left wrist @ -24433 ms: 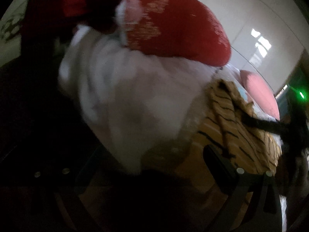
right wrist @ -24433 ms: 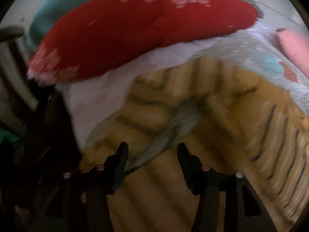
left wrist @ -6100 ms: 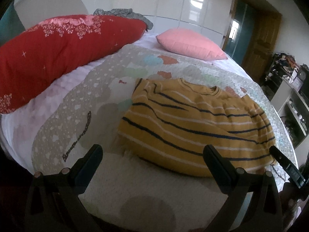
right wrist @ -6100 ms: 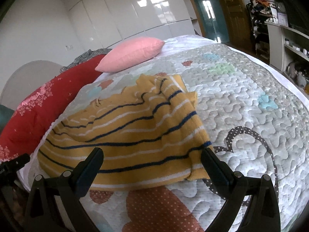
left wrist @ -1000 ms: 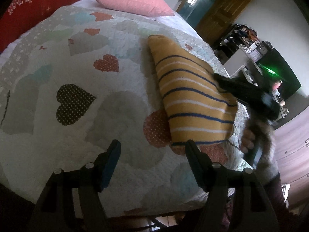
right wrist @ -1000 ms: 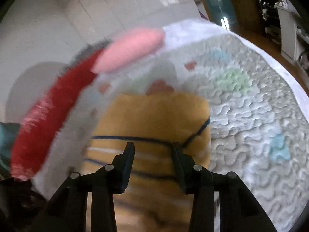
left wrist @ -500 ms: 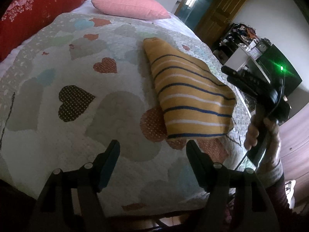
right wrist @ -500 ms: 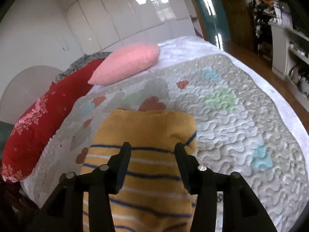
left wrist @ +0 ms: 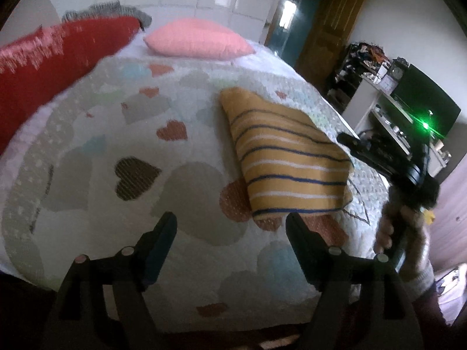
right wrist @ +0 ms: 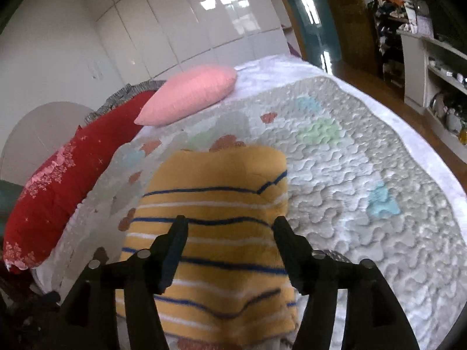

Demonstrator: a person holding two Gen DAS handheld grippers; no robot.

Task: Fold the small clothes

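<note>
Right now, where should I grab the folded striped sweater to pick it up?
Probably the near hem edge of the striped sweater, coming in low from the bed's foot side. It lies flat on the quilt, and that edge is stacked layers, so one pinch should catch them together.

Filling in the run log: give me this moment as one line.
stage: fold appears done | yellow striped sweater: folded on quilt | left gripper: open, empty | right gripper: open, above sweater

Your left gripper (left wrist: 230,227) has bare quilt (left wrist: 181,157) ahead, folded sweater (left wrist: 280,157) to its right, red bolster (left wrist: 58,55) and pink pillow (left wrist: 198,40) lining the bed's far side.
</note>
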